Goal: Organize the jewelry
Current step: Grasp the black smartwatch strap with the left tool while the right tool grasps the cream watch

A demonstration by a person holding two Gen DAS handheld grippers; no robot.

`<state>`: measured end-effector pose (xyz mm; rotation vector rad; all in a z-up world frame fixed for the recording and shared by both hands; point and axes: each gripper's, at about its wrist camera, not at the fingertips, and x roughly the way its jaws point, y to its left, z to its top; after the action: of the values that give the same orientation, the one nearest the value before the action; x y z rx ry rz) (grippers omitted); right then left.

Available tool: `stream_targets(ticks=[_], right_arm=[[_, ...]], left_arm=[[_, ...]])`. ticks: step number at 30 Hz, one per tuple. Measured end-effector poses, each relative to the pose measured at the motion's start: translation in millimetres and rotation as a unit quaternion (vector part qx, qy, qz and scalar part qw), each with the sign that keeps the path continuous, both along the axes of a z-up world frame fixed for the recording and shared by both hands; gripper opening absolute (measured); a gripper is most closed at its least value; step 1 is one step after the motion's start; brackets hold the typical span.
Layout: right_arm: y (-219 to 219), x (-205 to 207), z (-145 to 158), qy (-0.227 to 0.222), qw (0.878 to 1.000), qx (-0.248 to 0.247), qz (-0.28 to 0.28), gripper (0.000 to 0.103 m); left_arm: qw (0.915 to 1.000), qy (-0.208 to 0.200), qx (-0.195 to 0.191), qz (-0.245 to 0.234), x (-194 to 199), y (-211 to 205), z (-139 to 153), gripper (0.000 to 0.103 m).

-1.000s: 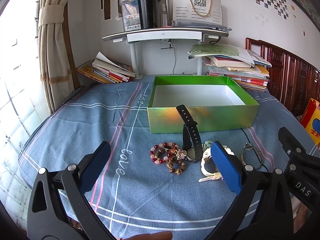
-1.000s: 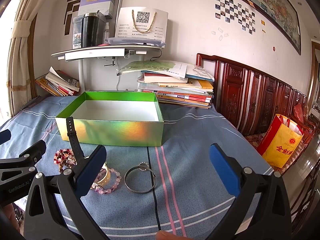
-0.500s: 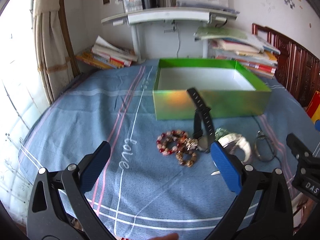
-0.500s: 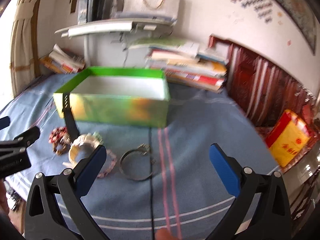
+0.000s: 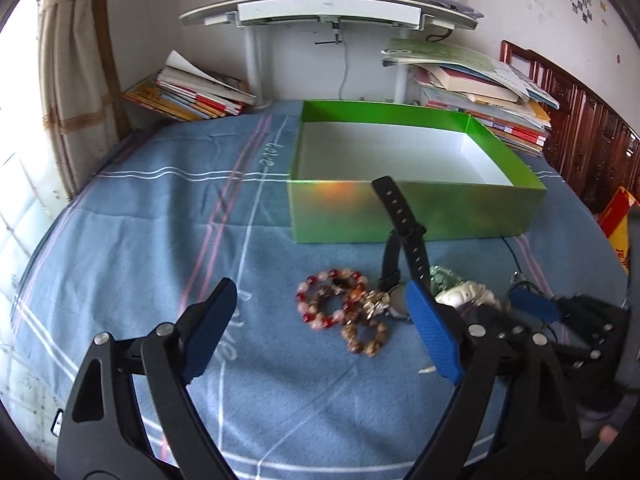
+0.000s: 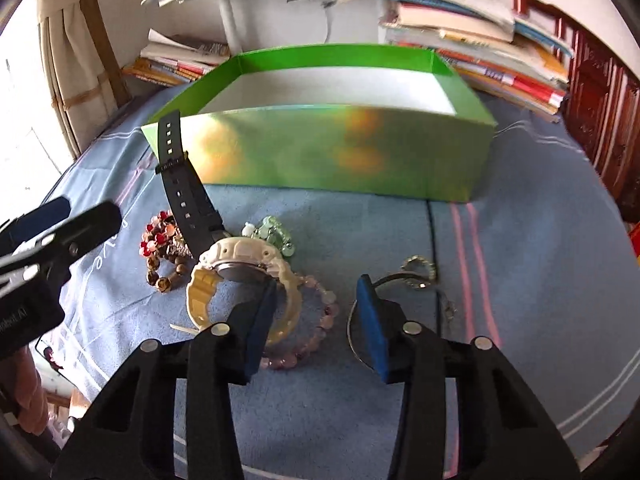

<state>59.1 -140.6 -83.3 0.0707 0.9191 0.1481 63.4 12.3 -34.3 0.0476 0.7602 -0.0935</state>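
Jewelry outside seemingly empty green box.

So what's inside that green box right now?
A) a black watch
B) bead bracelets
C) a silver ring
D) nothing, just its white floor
D: the green box shows only a bare white floor, while the black watch, the bead bracelets and the silver ring all lie on the blue bedsheet in front of it.

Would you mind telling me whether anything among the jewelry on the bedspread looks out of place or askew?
The black watch stands out: one strap sticks up against the green box instead of lying flat. The bead bracelets and white watch lie in an overlapping heap. Nothing looks damaged.
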Motion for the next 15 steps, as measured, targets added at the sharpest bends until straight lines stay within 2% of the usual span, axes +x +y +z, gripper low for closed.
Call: stream_targets(ticks=[1, 2, 5, 11, 12, 13, 15], right_arm=[[0.9, 0.1, -0.7, -0.001, 1.0, -0.004, -0.001, 0.041], [0.3, 0.8, -1.0, -0.003, 1.0, -0.008, -0.002, 0.029], [-2.5, -1.8, -0.6, -0.006, 1.0, 0.002, 0.0, 0.006], [-14.9, -8.8, 0.7, -0.007, 1.0, 0.012, -0.015, 0.006], [-17.4, -10.1, 1.2, -0.008, 1.0, 0.012, -0.017, 0.006], [-20.5, -11.8, 2.5, -0.01, 1.0, 0.013, -0.022, 0.006], [-25.2, -11.9, 4.2, -0.014, 0.999, 0.011, -0.027, 0.006]], left_arm=[[1.0, 0.003, -0.003, -0.004, 3.5, -2.7, -0.6, 0.086], [1.0, 0.004, -0.005, -0.007, 6.9, -5.1, -0.7, 0.086], [0.9996, 0.013, -0.012, -0.023, 17.8, -16.3, -2.1, 0.086], [0.9985, 0.036, -0.008, -0.041, 41.5, -40.8, -11.9, 0.085], [0.9984, 0.04, -0.006, -0.04, 44.6, -42.9, -14.3, 0.073], [0.9981, 0.048, -0.006, -0.038, 48.4, -44.6, -17.7, 0.049], [0.9962, 0.067, -0.028, -0.047, 53.6, -43.4, -22.3, 0.027]])
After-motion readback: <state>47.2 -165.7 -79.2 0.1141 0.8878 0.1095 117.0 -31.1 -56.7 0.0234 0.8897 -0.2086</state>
